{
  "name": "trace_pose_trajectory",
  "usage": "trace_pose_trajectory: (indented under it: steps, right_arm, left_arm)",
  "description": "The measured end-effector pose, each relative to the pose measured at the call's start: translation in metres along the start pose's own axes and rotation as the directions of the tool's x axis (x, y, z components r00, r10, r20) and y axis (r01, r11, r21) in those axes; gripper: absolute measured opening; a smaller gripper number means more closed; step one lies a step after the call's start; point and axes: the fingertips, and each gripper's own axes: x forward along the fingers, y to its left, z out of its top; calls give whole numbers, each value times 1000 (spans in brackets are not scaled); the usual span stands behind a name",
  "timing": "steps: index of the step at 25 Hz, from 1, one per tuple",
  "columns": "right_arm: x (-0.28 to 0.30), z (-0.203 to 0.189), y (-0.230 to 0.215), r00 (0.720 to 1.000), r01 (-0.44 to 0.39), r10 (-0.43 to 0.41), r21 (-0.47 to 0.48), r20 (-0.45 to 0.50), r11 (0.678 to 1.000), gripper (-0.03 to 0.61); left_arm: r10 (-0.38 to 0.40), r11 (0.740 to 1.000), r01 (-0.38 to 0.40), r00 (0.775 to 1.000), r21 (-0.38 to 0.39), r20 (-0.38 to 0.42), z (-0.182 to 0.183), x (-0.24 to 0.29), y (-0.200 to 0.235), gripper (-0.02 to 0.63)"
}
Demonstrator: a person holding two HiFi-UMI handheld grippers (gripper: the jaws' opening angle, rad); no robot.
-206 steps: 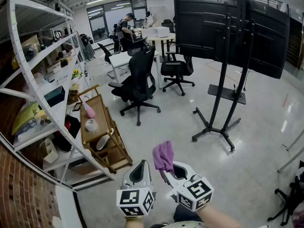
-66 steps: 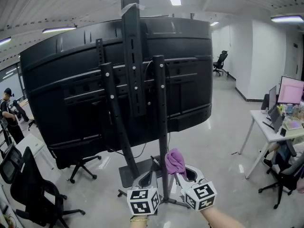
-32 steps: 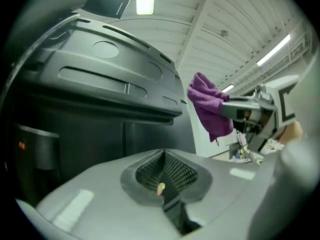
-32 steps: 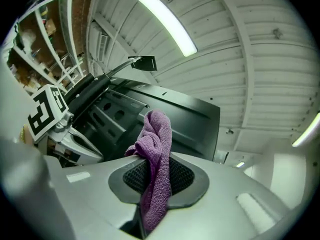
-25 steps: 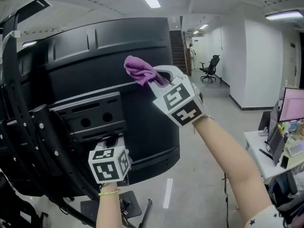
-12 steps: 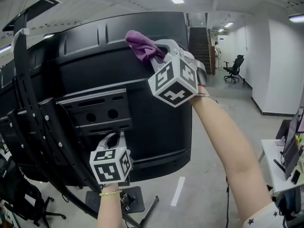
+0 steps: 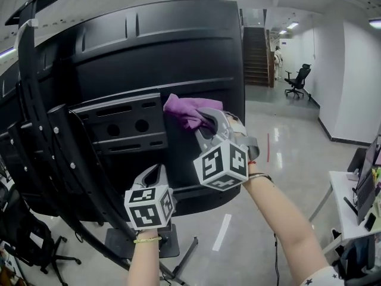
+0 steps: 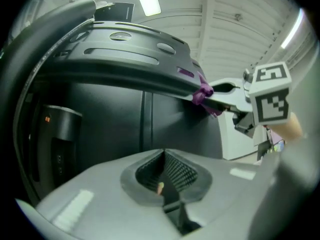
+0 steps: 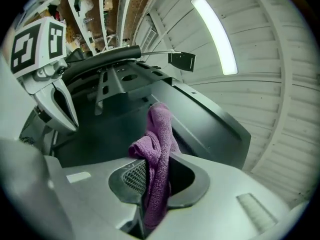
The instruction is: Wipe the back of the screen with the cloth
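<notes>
The black back of the screen takes up most of the head view, ribbed with horizontal ridges and carried on the black rails of a stand. A plate with two round holes is fixed across its middle. The right gripper is held up at the panel, just right of that plate. Its jaws are clamped on a purple cloth, whose bunched free end lies against the screen's back at a ridge. The left gripper is held lower, near the screen's bottom edge. Its jaws are closed together with nothing between them. Black-and-white square markers are borne on the cube of each gripper; no lettering is legible on them.
</notes>
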Motion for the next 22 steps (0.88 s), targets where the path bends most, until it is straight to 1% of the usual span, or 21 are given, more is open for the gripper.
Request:
trace_pose_trajectory:
  steps: [4, 7, 11, 14, 16, 19, 20, 21, 22]
  right_arm:
    - [-21, -29, 48, 998, -44, 45, 32, -33, 999, 58]
    - [-37, -56, 93, 991, -108, 113, 69, -71, 992, 58]
    - [-63, -89, 157, 966, -208, 225, 133, -130, 969, 58]
    - [-80, -111, 198, 939, -266, 302, 207, -166, 941, 58]
    - [-87, -121, 214, 932, -273, 320, 253, -170, 928, 58]
    - [-87, -124, 216, 938, -254, 306, 279, -164, 926, 58]
    - [-86, -123, 212, 941, -242, 300, 310, -154, 919, 58]
    - [-87, -120, 207, 948, -220, 287, 369, -135, 903, 59]
    - [-91, -118, 200, 958, -191, 266, 455, -106, 870, 59]
  left_arm:
    - [-7, 1000, 7, 1000, 8, -7, -18, -5, -7, 8]
    - [-16, 1000, 16, 1000, 0, -11, -36, -9, -12, 8]
    - [-15, 1000, 14, 999, -13, -46, -67, -11, -16, 8]
    - [-10, 1000, 8, 997, -28, -70, -88, -13, -17, 8]
    - [-11, 999, 8, 996, -35, -89, -101, -13, -19, 8]
    - [-6, 999, 1, 994, -43, -110, -113, -13, -21, 8]
    - [-4, 999, -2, 994, -47, -110, -115, -14, -21, 8]
    - [-1, 999, -4, 994, -50, -107, -115, -16, -22, 8]
    - [0, 999, -5, 995, -52, -101, -115, -19, -23, 8]
